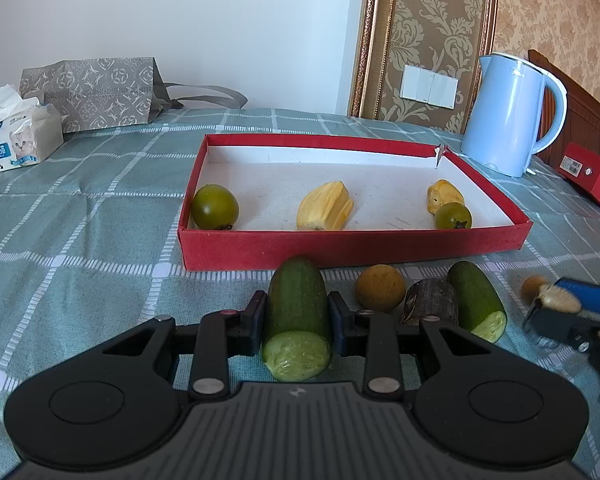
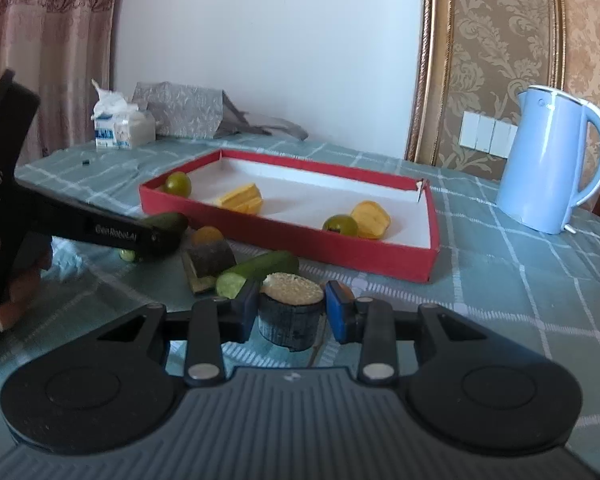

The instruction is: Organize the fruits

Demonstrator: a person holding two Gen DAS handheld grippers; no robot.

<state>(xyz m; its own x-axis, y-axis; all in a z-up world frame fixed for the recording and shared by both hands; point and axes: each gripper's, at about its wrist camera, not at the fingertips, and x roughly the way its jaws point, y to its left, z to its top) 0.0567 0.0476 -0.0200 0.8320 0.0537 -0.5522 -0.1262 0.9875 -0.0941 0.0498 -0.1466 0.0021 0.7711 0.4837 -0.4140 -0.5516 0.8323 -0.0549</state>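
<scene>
My left hand-held gripper (image 1: 298, 314) clamps a cucumber half (image 1: 298, 316), my right hand-held gripper (image 2: 292, 310) a dark sugarcane chunk (image 2: 291, 312), both destined for the red tray (image 1: 352, 246).

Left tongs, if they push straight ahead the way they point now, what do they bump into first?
The left tongs, shut on a cucumber piece, point at the near wall of the red box. That wall looks like the first thing met, though depth is hard to judge.

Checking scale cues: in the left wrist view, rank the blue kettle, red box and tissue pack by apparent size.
1. red box
2. blue kettle
3. tissue pack
All three stand at differing depths, so true sizes stay unsure.
</scene>
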